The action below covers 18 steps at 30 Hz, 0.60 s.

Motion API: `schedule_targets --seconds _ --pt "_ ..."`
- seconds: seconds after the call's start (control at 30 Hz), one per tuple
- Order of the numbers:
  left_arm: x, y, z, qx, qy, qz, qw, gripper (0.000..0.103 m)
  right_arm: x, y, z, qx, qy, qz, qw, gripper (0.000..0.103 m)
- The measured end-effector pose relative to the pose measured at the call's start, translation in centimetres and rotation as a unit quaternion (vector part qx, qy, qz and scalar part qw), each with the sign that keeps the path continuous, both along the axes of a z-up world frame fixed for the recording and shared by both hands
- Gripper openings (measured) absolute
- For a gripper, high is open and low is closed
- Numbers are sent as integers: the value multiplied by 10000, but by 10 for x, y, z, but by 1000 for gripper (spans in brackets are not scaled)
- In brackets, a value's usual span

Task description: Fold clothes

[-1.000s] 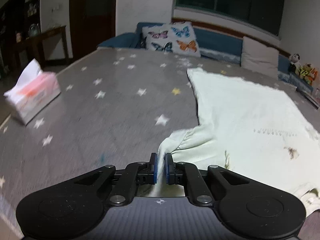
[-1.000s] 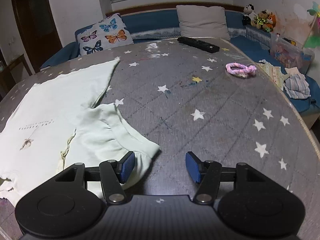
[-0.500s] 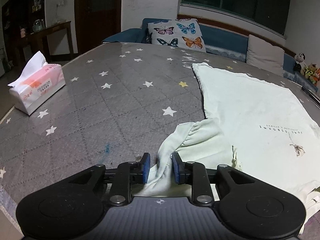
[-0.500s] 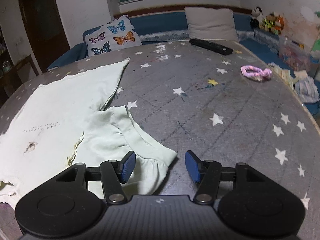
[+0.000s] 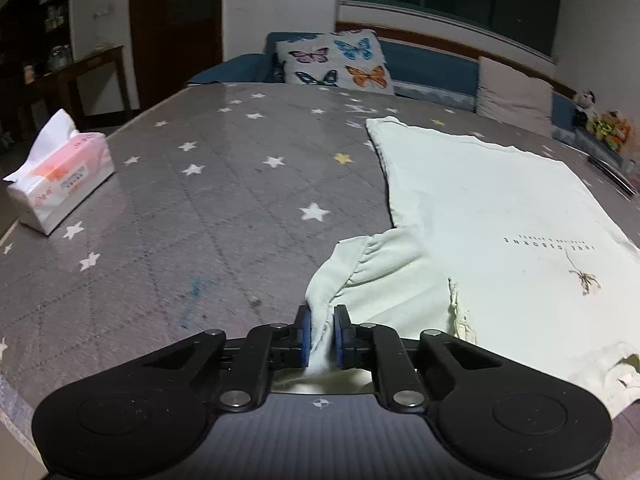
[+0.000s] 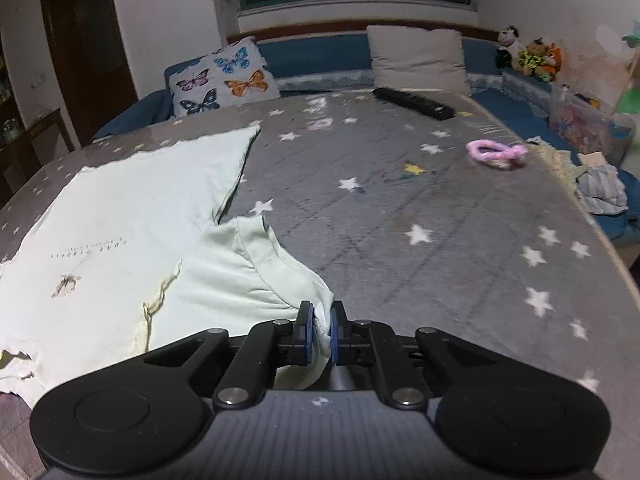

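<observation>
A pale green T-shirt [image 5: 488, 216] lies spread on the grey star-patterned table [image 5: 208, 208], print side up, with small lettering and a little motif. My left gripper [image 5: 321, 330] is shut on the end of its left sleeve, which bunches up between the blue pads. In the right wrist view the same T-shirt [image 6: 132, 216] lies to the left. My right gripper [image 6: 320, 332] is shut on the end of the other sleeve, lifted slightly off the table [image 6: 440, 240].
A pink tissue box [image 5: 60, 184] stands at the table's left edge. A black remote [image 6: 414, 103] and a pink hair tie [image 6: 496, 151] lie on the far right. Butterfly cushion [image 5: 334, 63], beige pillow [image 6: 416, 58] and sofa behind. Crumpled cloth [image 6: 600, 188] off the right edge.
My right gripper has gone from open beside the sleeve to shut on it. The left gripper keeps its hold on the other sleeve and has shifted only slightly.
</observation>
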<state>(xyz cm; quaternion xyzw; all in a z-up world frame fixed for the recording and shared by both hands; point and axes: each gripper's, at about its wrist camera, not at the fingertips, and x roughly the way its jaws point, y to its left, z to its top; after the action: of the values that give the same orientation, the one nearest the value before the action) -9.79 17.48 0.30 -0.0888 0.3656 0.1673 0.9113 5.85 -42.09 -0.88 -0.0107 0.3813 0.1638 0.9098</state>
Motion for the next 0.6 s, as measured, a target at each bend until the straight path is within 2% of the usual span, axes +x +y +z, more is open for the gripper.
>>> schedule_targets --seconds 0.17,0.27,0.3,0.33,0.43,0.5,0.6 --pt "-3 -9 1 73 48 -185 9998 13 -16 -21 -1 -74 171 -215 9996 8" --pt "-4 -14 1 116 77 -296 9995 16 -18 -27 -7 58 240 -252 9994 9" --pt "-5 -16 1 131 87 -333 9993 18 -18 -28 -7 103 252 -254 9993 12" --pt "-5 -18 2 147 93 -361 9992 24 -18 -29 -6 149 265 -255 9992 18" --pt "-9 -18 7 225 65 -313 9992 50 -20 -32 -5 184 274 -261 9991 23" --pt "-11 -17 11 264 17 -305 9992 54 -22 -37 -6 284 327 -280 9987 26" --pt "-11 -19 17 274 -66 -235 9993 71 -25 -42 -8 436 383 -308 9978 26"
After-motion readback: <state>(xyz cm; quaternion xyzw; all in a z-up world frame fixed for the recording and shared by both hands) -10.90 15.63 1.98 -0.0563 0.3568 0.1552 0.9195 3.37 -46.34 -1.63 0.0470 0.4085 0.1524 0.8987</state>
